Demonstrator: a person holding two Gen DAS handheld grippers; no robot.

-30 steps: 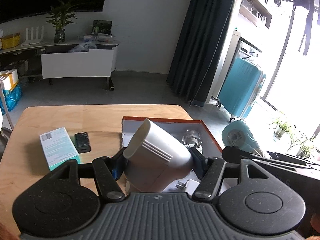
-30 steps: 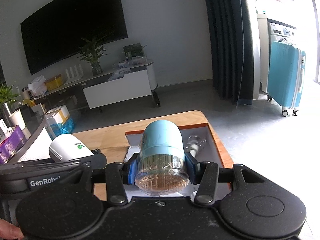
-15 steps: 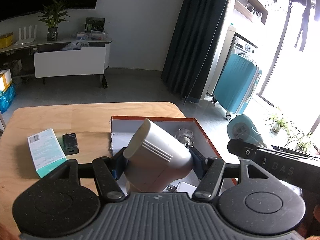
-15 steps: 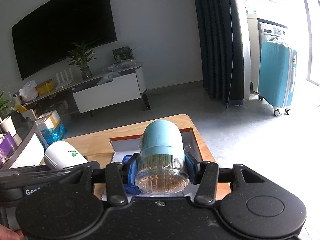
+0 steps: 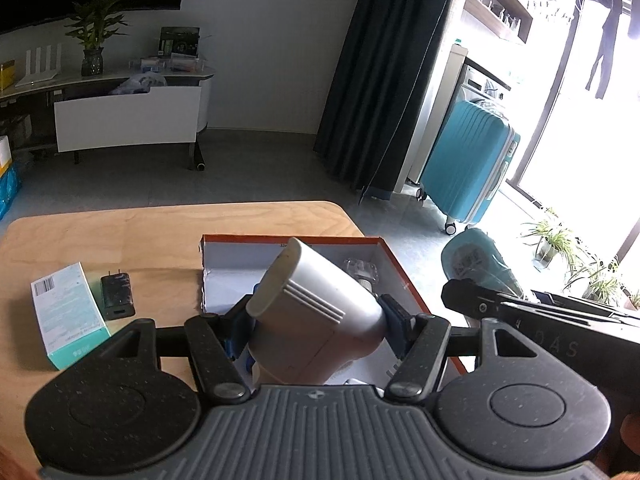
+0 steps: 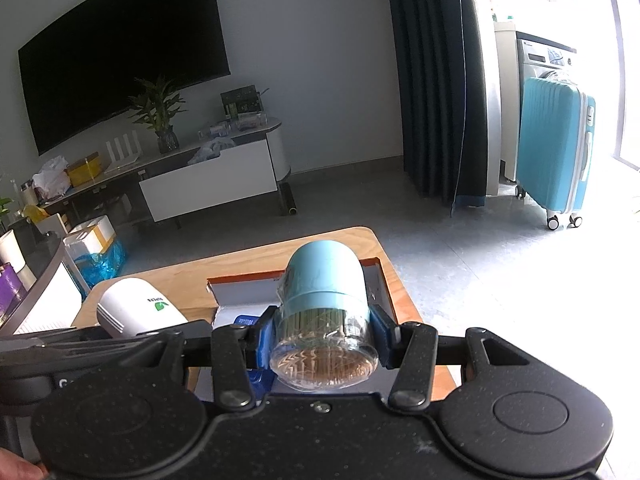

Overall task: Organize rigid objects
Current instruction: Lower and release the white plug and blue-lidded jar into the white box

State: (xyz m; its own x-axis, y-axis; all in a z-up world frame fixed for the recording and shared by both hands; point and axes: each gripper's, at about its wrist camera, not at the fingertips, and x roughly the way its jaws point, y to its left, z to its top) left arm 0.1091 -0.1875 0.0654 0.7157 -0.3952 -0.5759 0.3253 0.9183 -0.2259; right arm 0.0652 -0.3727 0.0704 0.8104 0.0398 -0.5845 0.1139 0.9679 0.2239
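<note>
Showing green-logoed white device [image 6: 134, 312]

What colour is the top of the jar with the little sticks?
Light blue. The jar's cap shows best in the right wrist view.

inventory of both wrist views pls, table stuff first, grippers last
table: 1, light wood, under everything.
box: 1, orange rim, white inside, open, on the table's right part.
clear small item: 1, in the box, far end; identity unclear.
carton: 1, teal and white, lying flat, table left.
charger plug: 1, black, just right of the carton.
white canister: 1, off-white with green logo, held over the box.
toothpick jar: 1, blue cap, clear body, held over the box.
suitcase: 1, turquoise, on the floor by the curtain.
left gripper: black, shut on the white canister.
right gripper: black, shut on the toothpick jar.
</note>
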